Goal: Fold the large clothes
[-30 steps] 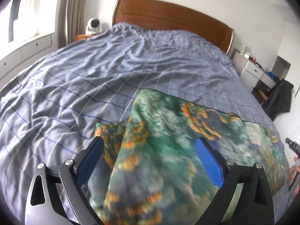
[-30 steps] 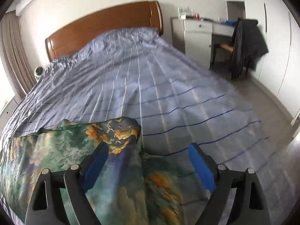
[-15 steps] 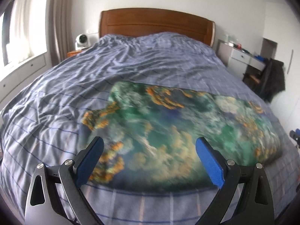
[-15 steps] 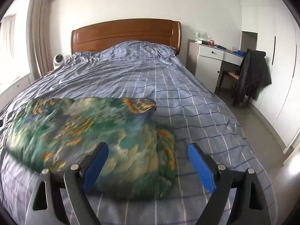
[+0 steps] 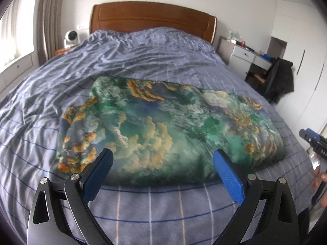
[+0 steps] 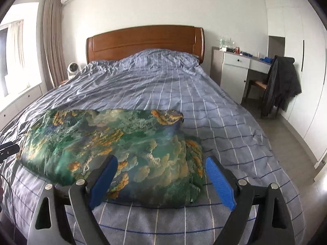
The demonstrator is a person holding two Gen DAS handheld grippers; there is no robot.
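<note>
the folded garment (image 5: 163,128), printed in green, teal and orange, lies flat on the near part of the bed (image 5: 143,61), resting on the blue striped duvet. left gripper (image 5: 162,173) hangs above the near edge of the bed, jaws spread wide, nothing between them. right gripper (image 6: 161,178) likewise stands wide apart and empty, just short of the garment's near right end. dark jacket (image 6: 282,81) hangs on a chair at far right.
</note>
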